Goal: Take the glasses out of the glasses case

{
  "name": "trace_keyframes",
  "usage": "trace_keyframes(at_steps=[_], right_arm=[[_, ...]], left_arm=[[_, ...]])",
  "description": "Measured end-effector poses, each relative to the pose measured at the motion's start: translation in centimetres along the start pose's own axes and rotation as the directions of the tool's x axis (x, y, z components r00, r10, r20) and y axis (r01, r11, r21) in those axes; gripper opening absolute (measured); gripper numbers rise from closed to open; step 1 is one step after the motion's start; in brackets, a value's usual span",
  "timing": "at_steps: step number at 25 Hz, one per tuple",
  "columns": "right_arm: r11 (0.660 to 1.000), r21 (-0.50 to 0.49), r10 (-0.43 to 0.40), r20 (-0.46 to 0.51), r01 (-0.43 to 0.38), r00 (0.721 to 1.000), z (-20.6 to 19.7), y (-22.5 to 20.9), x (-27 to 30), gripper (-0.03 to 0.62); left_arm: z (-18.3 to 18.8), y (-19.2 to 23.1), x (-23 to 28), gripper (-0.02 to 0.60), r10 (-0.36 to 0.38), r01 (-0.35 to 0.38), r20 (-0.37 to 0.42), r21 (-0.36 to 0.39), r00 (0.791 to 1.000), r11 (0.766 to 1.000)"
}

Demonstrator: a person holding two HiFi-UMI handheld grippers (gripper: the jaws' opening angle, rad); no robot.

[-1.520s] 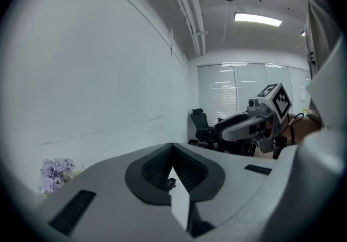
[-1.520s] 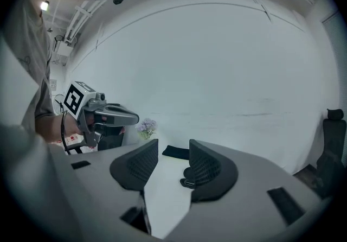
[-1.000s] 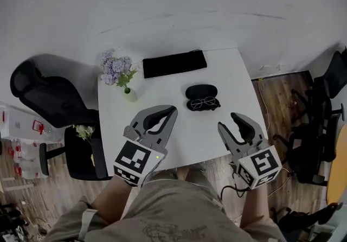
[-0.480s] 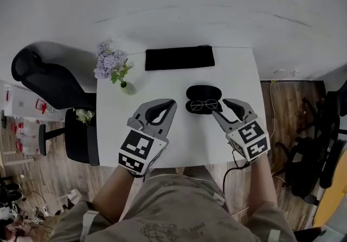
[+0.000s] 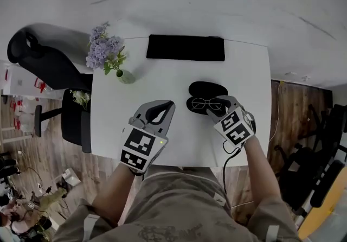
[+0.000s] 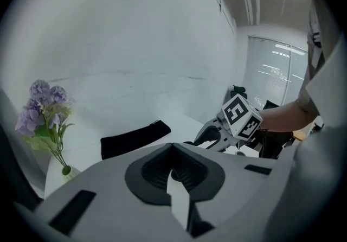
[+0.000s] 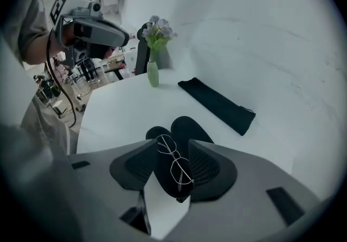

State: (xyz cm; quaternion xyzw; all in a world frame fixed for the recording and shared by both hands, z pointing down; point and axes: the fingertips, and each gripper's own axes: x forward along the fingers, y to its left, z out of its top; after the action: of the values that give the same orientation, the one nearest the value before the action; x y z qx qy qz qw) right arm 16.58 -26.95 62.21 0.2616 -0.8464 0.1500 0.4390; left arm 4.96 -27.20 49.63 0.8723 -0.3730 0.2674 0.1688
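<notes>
An open black glasses case (image 5: 206, 89) lies on the white table (image 5: 135, 94), right of centre. Thin wire-rimmed glasses (image 5: 209, 104) rest in its near half. My right gripper (image 5: 219, 106) is open, and its jaws stand on either side of that near half. In the right gripper view the glasses (image 7: 174, 162) and the case (image 7: 184, 127) lie between the two dark pads (image 7: 127, 167), with a gap on each side. My left gripper (image 5: 172, 104) hovers over the table left of the case, shut on nothing. Its tips (image 6: 172, 147) meet in the left gripper view.
A flat black pouch (image 5: 185, 48) lies along the table's far edge. A small green vase (image 5: 125, 76) of purple flowers (image 5: 103, 51) stands at the far left corner. A black office chair (image 5: 38, 64) is beside the table's left side, and wooden floor lies to the right.
My right gripper has moved forward and left from the table's near right edge until its jaws straddle the case. The left gripper has hardly moved.
</notes>
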Motion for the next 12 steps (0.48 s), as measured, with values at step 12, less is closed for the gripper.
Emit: trace_keyframes(at_steps=[12], right_arm=[[0.922, -0.373, 0.032, -0.199, -0.106, 0.979, -4.5, -0.3, 6.2, 0.189]], left_arm=[[-5.3, 0.6, 1.8, 0.015, 0.03, -0.035, -0.081, -0.064, 0.996, 0.997]])
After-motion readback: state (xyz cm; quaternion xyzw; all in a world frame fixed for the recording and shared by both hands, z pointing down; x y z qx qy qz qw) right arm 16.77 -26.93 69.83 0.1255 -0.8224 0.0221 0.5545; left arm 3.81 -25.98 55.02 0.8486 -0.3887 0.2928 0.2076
